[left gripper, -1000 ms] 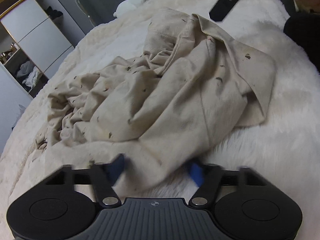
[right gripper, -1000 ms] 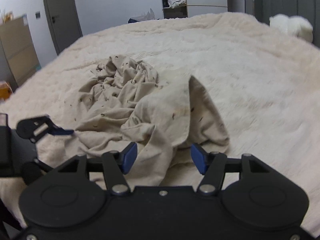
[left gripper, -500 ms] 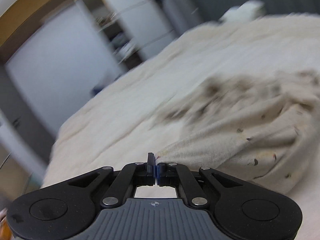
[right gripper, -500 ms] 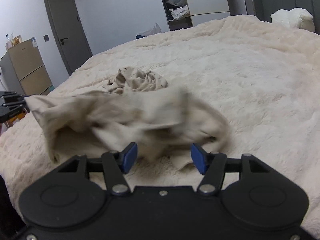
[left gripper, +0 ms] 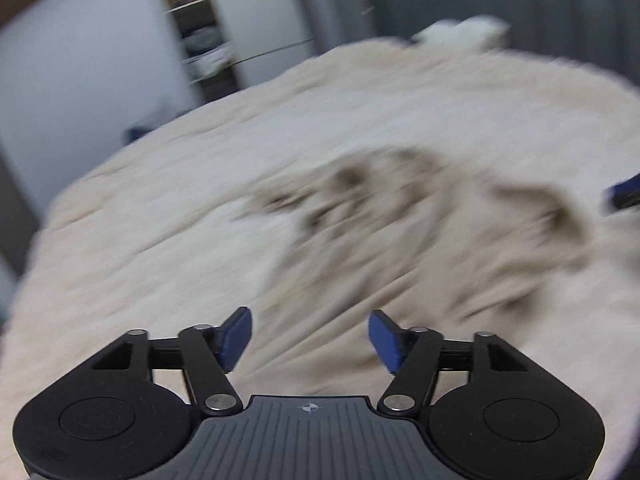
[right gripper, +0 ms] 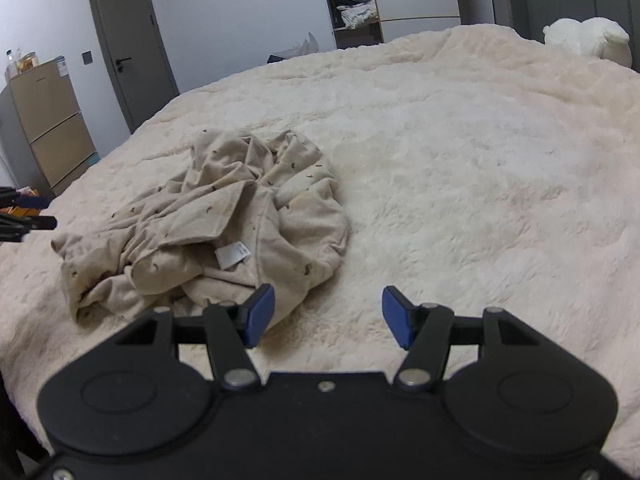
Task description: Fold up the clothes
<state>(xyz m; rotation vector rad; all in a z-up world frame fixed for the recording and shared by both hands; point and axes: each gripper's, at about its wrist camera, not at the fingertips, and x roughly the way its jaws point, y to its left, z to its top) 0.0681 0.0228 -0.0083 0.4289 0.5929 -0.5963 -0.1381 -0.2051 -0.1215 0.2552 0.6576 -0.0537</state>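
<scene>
Right wrist view, nearest: the right gripper (right gripper: pixel 328 312) stands with its blue pads well apart and nothing between them, over bare fleece. Just beyond its left pad lies the garment (right gripper: pixel 224 216), a beige speckled piece crumpled in a heap on the cream bed cover (right gripper: pixel 480 160), a white label (right gripper: pixel 232 256) facing up near its middle. At the left edge of this view the left gripper's fingertips (right gripper: pixel 32 212) show, beside the heap and apart from it.

Left wrist view, nearest: the left gripper (left gripper: pixel 310 334) has its jaws opening, the gap between them free of cloth. This view is heavily blurred; the garment (left gripper: pixel 400 220) reads only as a smeared beige mass ahead.

Farther off, only the right view shows clearly a grey door (right gripper: pixel 128 36), a tan cabinet (right gripper: pixel 48 128), open shelves (right gripper: pixel 352 4) with stacked clothes, and a white plush toy (right gripper: pixel 588 40) at the bed's far end.
</scene>
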